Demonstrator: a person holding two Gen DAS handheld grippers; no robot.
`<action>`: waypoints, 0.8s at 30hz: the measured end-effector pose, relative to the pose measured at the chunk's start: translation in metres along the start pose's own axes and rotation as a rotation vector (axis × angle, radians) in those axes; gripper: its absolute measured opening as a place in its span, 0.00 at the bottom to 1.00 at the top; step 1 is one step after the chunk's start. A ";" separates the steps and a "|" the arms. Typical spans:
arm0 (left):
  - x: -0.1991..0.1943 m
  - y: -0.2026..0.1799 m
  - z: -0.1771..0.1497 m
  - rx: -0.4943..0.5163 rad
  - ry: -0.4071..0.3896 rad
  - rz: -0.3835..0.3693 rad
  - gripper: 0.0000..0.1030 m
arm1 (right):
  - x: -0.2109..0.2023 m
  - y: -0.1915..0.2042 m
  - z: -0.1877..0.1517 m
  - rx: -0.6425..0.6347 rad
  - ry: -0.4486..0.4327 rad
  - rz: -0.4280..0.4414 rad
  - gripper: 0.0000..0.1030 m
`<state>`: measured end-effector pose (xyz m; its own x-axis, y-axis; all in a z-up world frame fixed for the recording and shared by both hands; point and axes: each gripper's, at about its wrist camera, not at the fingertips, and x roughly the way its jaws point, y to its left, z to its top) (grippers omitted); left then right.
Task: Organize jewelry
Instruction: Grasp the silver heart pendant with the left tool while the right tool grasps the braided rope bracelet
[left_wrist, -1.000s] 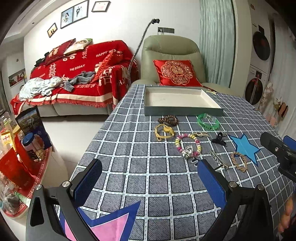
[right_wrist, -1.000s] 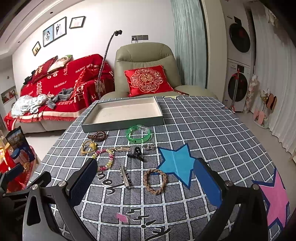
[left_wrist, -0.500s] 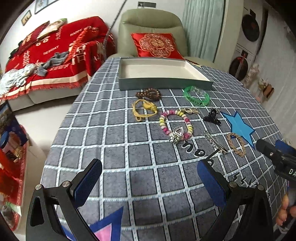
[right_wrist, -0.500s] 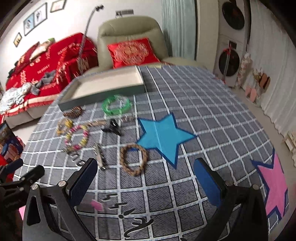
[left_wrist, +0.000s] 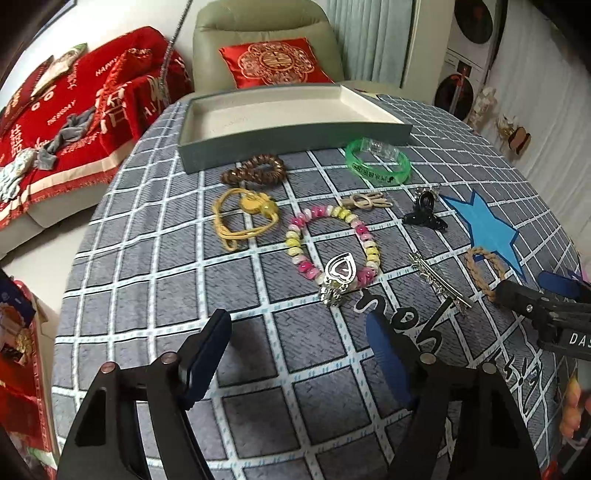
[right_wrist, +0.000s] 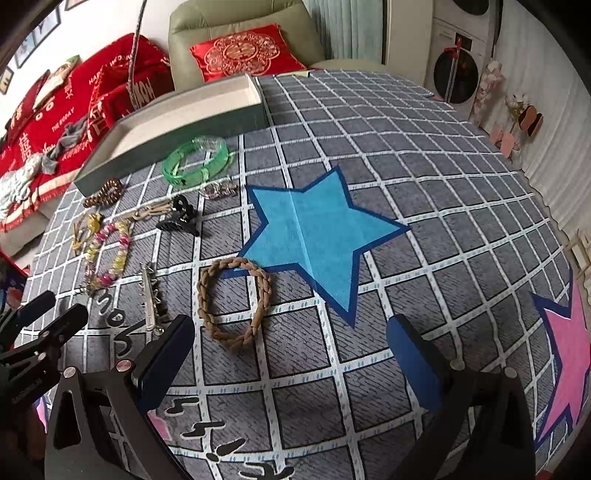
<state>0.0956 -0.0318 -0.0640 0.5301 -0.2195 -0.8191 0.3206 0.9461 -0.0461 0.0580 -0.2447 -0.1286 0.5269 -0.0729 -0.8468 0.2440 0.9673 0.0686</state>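
Jewelry loose before empty tray (left_wrist: 295, 123); I hold left gripper (left_wrist: 299, 350) and right gripper (right_wrist: 291, 350) agape, braid (right_wrist: 234, 297) nearest right.

This is a home living room. A sofa draped in a red throw (left_wrist: 74, 88) printed with characters stands beside an olive-green armchair (left_wrist: 266, 33) holding a red embroidered cushion (left_wrist: 275, 62), with framed pictures (right_wrist: 37, 26) on the white wall behind and a pale curtain (left_wrist: 369, 37) next to the chair. Stacked front-loading laundry machines (right_wrist: 456, 74) stand at the right, and in the foreground a table under a grey checked cloth (right_wrist: 406, 155) with sewn-on stars (right_wrist: 317, 236) is spread with bracelets (left_wrist: 332, 243) and hair clips (left_wrist: 424, 218).
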 end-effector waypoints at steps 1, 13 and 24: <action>0.002 -0.001 0.001 0.006 0.001 -0.005 0.85 | 0.002 0.001 0.000 -0.005 0.004 -0.003 0.99; 0.008 -0.009 0.014 0.053 -0.017 -0.047 0.30 | 0.007 0.023 0.005 -0.098 0.020 -0.024 0.71; -0.008 0.004 0.010 0.023 -0.042 -0.110 0.30 | -0.004 0.014 0.005 -0.020 0.017 0.084 0.11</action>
<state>0.1005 -0.0285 -0.0522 0.5228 -0.3320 -0.7852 0.3963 0.9101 -0.1210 0.0636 -0.2324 -0.1215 0.5312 0.0127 -0.8471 0.1831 0.9745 0.1295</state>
